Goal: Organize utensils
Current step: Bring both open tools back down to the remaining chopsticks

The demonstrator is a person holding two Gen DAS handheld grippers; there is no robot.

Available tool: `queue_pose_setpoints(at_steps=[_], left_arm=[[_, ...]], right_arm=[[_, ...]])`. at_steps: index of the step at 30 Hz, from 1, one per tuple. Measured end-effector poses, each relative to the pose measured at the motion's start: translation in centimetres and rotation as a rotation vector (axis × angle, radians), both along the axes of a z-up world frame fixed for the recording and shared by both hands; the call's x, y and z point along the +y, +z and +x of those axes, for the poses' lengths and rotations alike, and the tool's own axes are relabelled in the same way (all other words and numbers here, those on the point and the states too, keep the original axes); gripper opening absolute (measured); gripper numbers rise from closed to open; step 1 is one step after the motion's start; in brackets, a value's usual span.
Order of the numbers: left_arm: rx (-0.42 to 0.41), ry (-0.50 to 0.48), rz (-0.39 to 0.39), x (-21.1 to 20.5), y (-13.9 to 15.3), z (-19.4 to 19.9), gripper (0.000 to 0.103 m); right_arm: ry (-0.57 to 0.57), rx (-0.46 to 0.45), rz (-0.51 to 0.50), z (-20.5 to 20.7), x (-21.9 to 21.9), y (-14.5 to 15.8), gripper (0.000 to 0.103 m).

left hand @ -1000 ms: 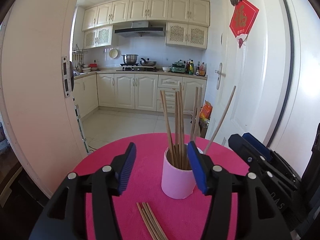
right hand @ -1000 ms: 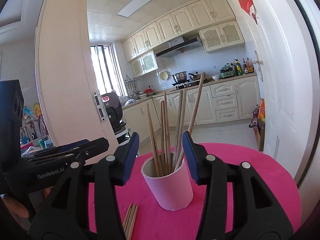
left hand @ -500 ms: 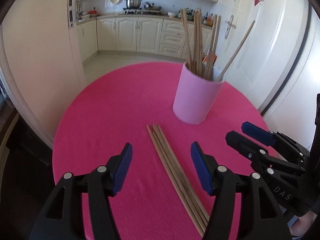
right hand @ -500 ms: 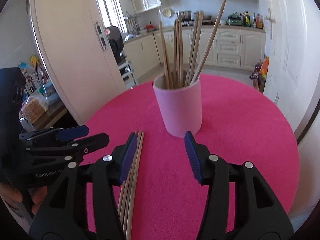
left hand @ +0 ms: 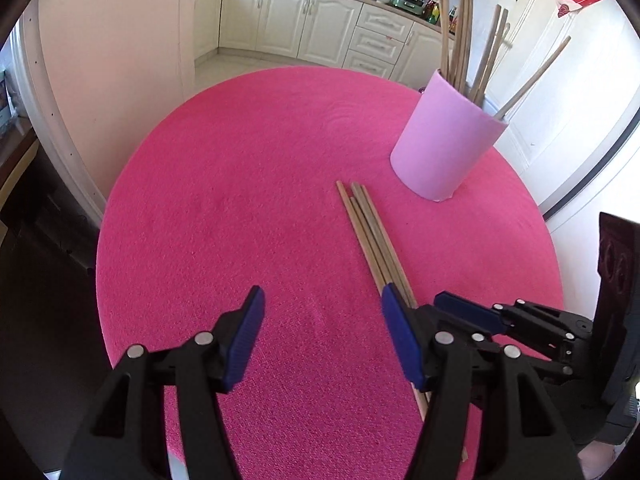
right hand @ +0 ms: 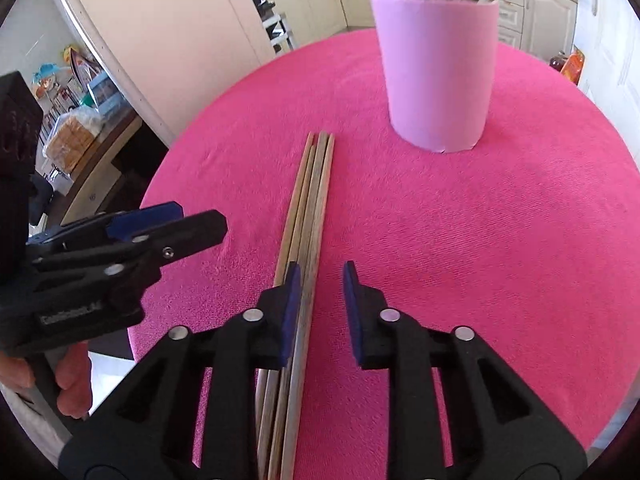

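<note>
1. Pink felt covers the round bench [left hand: 240, 200], and both my grippers have dropped from cup height a second ago to low over it.
2. My right gripper [right hand: 318, 280] has its jaws parted but narrower than half a second ago. They now straddle the near part of the loose chopsticks [right hand: 310, 200], with the left pad over the bundle and the right pad just beside it. Nothing is gripped yet.
3. My left gripper [left hand: 322, 316] has its jaws wide apart and holds nothing. The same chopsticks [left hand: 372, 236] lie ahead and to the right of it, running under its right pad.
4. Beyond the far tips of the sticks, ahead of both jaws, stands the pink cup [right hand: 436, 76], upright, with several chopsticks already in it.
5. I judge that the drop means the next pick is starting: four sticks lie touching, so closing may catch more than one or roll them apart.
</note>
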State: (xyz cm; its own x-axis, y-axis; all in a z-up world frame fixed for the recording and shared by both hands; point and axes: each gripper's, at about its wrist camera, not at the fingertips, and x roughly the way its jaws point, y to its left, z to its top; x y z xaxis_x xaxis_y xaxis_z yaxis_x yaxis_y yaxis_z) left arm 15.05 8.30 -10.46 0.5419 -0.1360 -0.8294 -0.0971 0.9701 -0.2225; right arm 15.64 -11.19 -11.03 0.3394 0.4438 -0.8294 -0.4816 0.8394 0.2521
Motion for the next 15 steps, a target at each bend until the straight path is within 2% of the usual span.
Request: queue_pose_setpoints(at_steps=[6, 15], left_arm=[[0.017, 0.018, -0.010, 0.7, -0.4, 0.0, 0.060], [0.044, 0.031, -0.028, 1.0, -1.1, 0.4, 0.060]], right_arm=[[0.006, 0.008, -0.011, 0.4, -0.4, 0.0, 0.020], [0.033, 0.005, -0.094, 1.4, 0.6, 0.2, 0.020]])
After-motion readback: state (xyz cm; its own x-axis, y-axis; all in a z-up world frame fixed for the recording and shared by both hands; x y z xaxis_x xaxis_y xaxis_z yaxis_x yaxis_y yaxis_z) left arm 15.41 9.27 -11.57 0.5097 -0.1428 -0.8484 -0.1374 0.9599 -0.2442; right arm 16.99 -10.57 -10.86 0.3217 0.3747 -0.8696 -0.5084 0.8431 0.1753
